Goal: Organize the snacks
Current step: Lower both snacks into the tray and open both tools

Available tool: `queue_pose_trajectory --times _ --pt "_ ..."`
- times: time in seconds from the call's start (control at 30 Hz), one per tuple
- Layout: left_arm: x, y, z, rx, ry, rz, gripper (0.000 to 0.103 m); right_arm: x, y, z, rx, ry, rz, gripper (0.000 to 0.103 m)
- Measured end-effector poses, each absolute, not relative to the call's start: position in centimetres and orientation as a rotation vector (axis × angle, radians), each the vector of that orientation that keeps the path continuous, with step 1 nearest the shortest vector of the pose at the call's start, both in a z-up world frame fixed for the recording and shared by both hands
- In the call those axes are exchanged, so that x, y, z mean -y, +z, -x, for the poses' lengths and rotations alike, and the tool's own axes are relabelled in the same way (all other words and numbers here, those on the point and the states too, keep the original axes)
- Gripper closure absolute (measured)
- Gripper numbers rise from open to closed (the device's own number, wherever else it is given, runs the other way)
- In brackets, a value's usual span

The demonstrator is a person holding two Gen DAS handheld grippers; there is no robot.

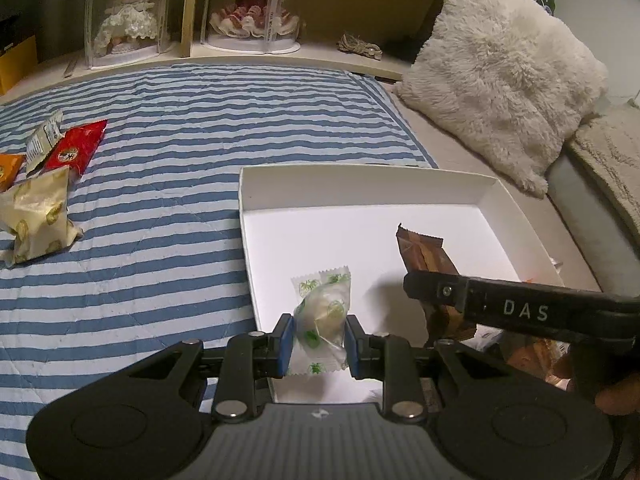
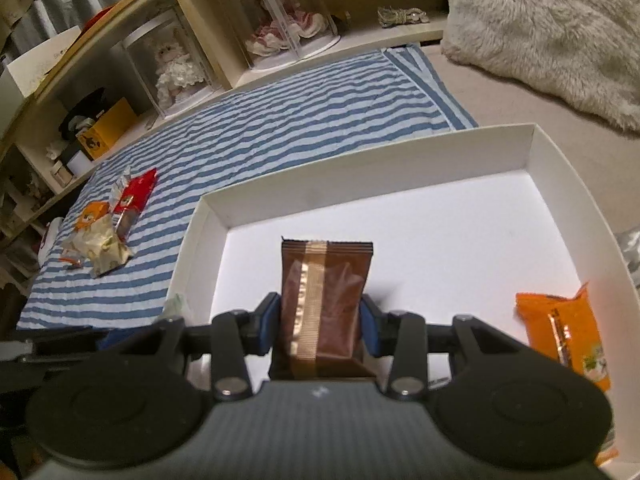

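Over the white box, my left gripper pinches a clear-wrapped candy at its bulge, while my right gripper clamps a brown snack pack across its middle. Both seem light, crinkly, likely slippery. The box's low walls leave bare floor ahead; an orange packet lies by the right wall.

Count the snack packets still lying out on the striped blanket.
4, clustered at the blanket's left: red foil packet, silver-white packet, orange packet, cream-and-gold packet. Others may be hidden beneath them.
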State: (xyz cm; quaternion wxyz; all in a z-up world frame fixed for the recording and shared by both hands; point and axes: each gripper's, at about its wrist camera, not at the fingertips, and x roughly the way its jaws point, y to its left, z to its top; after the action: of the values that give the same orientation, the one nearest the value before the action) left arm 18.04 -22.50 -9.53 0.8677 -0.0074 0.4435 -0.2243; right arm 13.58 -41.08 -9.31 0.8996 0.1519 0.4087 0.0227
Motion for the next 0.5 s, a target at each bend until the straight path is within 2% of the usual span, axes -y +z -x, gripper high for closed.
queue_pose_trajectory --times 0.13,0.2,0.37,0.5 --pt "22.4 -9.7 -18.0 -0.934 -0.469 0.009 0.063 41.1 -9.5 -14.0 -0.846 0.048 -0.334 0.054" --pt "22.3 -9.7 -18.0 -0.936 -0.480 0.016 0.062 41.0 -9.6 -14.2 -0.852 0.031 -0.324 0.053" --pt "22.3 -9.4 -17.6 -0.938 -0.487 0.016 0.058 40.9 -9.4 -13.7 -0.872 0.013 -0.311 0.037" --pt "22.3 -9.2 -17.1 -0.938 -0.490 0.014 0.056 40.9 -9.0 -13.0 -0.876 0.011 -0.302 0.036"
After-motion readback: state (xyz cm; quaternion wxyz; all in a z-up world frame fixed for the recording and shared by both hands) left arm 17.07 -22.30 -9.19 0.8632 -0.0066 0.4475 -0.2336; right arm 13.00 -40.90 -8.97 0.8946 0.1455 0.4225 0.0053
